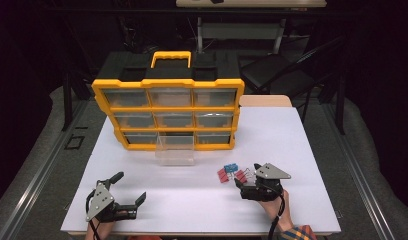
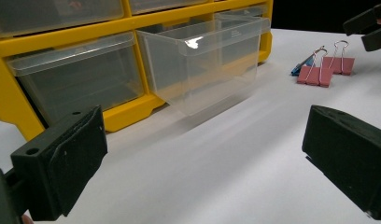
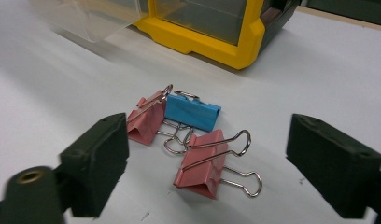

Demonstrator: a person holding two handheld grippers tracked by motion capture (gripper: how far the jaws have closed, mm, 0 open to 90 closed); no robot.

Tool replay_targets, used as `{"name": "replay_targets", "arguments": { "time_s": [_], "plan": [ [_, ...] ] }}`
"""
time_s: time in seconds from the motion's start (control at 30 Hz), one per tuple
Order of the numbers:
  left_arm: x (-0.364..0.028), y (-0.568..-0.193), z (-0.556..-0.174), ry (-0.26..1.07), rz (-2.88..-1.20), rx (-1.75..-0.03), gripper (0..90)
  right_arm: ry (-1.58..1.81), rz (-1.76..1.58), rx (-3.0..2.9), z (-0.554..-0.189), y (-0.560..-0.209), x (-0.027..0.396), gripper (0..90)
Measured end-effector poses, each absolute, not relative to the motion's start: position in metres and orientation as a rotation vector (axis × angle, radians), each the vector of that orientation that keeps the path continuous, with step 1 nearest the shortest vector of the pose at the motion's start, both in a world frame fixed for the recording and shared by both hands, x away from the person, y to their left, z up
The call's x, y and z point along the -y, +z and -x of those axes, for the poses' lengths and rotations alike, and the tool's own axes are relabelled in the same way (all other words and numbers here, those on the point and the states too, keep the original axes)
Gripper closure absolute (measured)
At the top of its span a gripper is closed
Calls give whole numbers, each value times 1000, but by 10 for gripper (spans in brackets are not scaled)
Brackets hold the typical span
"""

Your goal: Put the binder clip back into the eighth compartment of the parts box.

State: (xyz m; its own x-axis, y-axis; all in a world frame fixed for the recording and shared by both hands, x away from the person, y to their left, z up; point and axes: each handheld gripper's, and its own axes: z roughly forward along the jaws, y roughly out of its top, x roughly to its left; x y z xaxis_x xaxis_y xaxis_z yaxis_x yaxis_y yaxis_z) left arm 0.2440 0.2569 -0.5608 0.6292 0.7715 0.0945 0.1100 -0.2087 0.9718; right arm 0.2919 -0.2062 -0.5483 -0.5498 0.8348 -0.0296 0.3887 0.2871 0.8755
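Three binder clips are seen lying loose on the white surface (image 1: 272,135), and none has yet been lifted, so the work is judged to be at its very start: a drawer (image 1: 175,149) of clear plastic is already drawn out of the bottom row of the yellow organizer (image 1: 168,86) and looks empty, while every clip remains to be picked up.

The near pink clip (image 3: 202,163) is framed between the jaws of the right hand-held gripper (image 3: 207,168), which stand wide apart on either side of it without touching; nothing is held. The far pink clip (image 3: 146,122) lies just behind it, touching the blue clip (image 3: 192,112), their wire handles interlocked. All three are folded metal with silver wire loops, small and light-looking.

The left hand-held gripper (image 2: 202,154) is kept low near the front edge of the surface, jaws wide open and empty, pointed toward the drawer.
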Motion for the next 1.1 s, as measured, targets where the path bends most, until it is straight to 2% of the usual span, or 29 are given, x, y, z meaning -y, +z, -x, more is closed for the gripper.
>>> {"name": "replay_targets", "arguments": {
  "time_s": [0.17, 0.2, 0.3, 0.37, 0.4, 0.43, 0.53, 0.57, 0.8, 1.1],
  "plan": [
    [-257, -561, -244, 715, -1700, -726, 0, 1163, -1155, -2061, -297, -551, 204, 286],
    [-257, -561, -244, 714, -1699, -727, 0, 1150, -1195, -2054, -299, -552, 204, 347],
    [-257, -561, -244, 714, -1699, -727, 0, 1153, -1230, -2054, -301, -553, 205, 392],
    [-257, -561, -245, 714, -1699, -727, 0, 1158, -1262, -2046, -303, -553, 205, 445],
    [-257, -561, -245, 713, -1698, -727, 0, 1166, -1295, -2043, -304, -554, 205, 506],
    [-257, -561, -245, 713, -1698, -727, 0, 1166, -1295, -2043, -304, -554, 205, 506],
    [-257, -561, -245, 714, -1698, -728, 0, 1161, -1340, -2036, -306, -555, 204, 608],
    [-257, -561, -245, 714, -1699, -728, 0, 1161, -1340, -2036, -306, -555, 204, 608],
    [-257, -561, -245, 712, -1699, -726, 0, 1158, -1365, -2017, -305, -553, 202, 757],
    [-257, -561, -245, 710, -1700, -724, 0, 1226, -1392, -2017, -301, -548, 197, 864]
  ]
}}
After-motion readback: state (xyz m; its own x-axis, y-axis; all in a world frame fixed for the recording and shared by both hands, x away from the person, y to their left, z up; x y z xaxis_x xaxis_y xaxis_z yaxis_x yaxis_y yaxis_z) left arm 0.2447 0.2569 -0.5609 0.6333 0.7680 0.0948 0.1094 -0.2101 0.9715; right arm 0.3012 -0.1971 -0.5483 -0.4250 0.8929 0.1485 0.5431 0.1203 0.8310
